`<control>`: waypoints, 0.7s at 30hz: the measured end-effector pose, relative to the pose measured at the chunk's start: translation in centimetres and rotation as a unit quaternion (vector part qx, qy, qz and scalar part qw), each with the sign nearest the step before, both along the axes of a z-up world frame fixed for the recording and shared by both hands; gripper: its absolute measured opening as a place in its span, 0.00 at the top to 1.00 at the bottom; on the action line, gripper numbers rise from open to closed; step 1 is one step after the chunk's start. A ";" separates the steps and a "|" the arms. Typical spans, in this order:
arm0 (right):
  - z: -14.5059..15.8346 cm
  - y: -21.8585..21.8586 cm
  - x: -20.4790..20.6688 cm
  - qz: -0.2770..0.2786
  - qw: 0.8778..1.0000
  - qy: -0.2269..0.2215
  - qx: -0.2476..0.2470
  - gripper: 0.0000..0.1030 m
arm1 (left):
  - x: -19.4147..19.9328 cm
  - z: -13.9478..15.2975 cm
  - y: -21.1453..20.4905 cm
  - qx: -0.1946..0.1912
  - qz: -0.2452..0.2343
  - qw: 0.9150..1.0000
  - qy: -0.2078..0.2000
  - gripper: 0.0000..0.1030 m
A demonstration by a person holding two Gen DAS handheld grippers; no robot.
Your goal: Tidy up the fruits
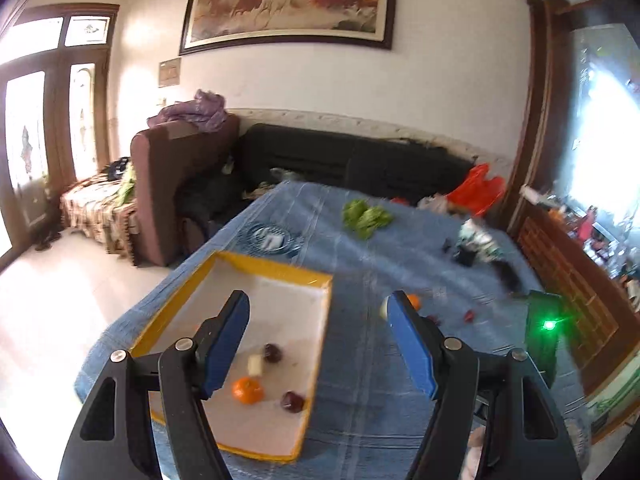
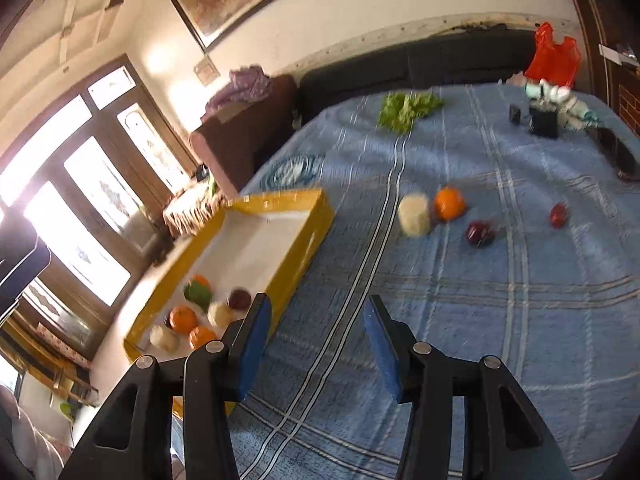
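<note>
Fruit lies in the yellow tray [image 1: 276, 276] by the table's left edge; the left gripper [image 1: 320, 344] hangs over it, parted and empty. Right view: right gripper [image 2: 316, 344] gapes empty; orange [image 2: 450, 203] and pale piece [image 2: 414, 214] sit mid-table.

- A blue plaid cloth [image 2: 460, 280] covers the surface.
- A bunch of green leafy vegetable [image 2: 408, 108] lies on the cloth at the far side.
- A red plastic bag [image 2: 554, 56] sits at the far right corner, by a black sofa [image 1: 352, 160].
- A brown armchair [image 1: 168, 184] stands left of the sofa, purple cloth [image 1: 196, 110] heaped on its back.
- A framed horse painting [image 1: 288, 0] hangs on the white wall.
- Bright wood-framed glass doors [image 2: 92, 208] stand at the left.
</note>
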State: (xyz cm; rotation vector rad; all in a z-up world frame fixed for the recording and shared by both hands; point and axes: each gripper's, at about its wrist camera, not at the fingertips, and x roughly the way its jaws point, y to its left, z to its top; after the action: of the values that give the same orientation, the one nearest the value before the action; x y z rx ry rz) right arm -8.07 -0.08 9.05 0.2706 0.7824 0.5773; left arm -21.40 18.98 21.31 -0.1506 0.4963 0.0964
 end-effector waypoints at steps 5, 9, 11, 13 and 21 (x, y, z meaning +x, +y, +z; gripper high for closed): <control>5.4 -4.1 -0.3 -0.018 0.998 -0.055 0.006 0.48 | 0.1 4.4 -1.8 -0.042 -0.047 0.998 -0.031 0.31; 10.6 -7.9 -0.7 -0.056 0.992 -0.109 0.006 0.47 | -0.8 9.0 -3.4 -0.085 -0.097 0.989 -0.071 0.31; 13.2 -9.1 -0.8 -0.067 0.988 -0.137 -0.007 0.47 | -2.0 11.0 -4.1 -0.088 -0.109 0.985 -0.098 0.31; 15.7 -10.0 -1.0 -0.070 0.984 -0.161 -0.011 0.46 | -3.4 13.3 -4.5 -0.090 -0.116 0.979 -0.141 0.31; 23.1 -14.5 -0.8 -0.086 0.981 -0.164 0.055 0.46 | -5.4 19.1 -7.0 -0.086 -0.164 0.966 -0.183 0.24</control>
State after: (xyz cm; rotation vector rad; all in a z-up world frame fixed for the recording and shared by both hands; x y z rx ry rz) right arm -8.90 -14.62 32.20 0.3313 0.4048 0.4863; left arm -26.77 11.94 40.43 -0.2481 0.1530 -0.2953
